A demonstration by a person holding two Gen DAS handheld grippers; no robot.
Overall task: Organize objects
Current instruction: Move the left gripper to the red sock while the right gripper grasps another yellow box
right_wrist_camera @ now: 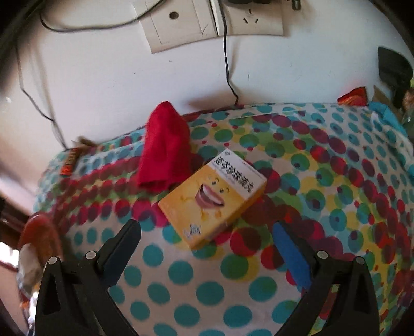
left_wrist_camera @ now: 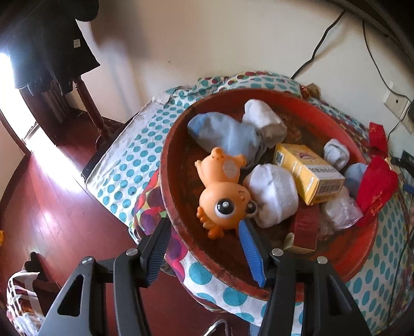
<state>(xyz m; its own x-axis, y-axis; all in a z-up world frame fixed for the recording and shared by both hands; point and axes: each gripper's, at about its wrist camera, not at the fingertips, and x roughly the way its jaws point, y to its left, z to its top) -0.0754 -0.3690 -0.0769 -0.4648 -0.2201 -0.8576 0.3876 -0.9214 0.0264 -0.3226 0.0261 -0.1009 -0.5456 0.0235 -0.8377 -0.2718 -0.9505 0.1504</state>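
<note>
A red round basin (left_wrist_camera: 165,165) on the dotted cloth holds an orange big-eyed toy (left_wrist_camera: 222,191), rolled socks (left_wrist_camera: 271,196), a yellow box (left_wrist_camera: 308,173) and a red cloth (left_wrist_camera: 375,191) draped over its far rim. My left gripper (left_wrist_camera: 204,227) is open and straddles the near rim, one finger outside and one inside beside the toy. In the right wrist view a second yellow box (right_wrist_camera: 214,196) with a smiling face lies flat on the cloth. My right gripper (right_wrist_camera: 207,227) is wide open, and the box's near end sits just ahead of its fingertips, untouched.
A red folded cloth (right_wrist_camera: 165,152) lies behind the box near the wall. Wall sockets (right_wrist_camera: 181,23) with hanging cables are above. A snack wrapper (right_wrist_camera: 69,160) is at the far left edge, and the basin's rim (right_wrist_camera: 38,232) at lower left. Wooden floor (left_wrist_camera: 51,206) lies beside the table.
</note>
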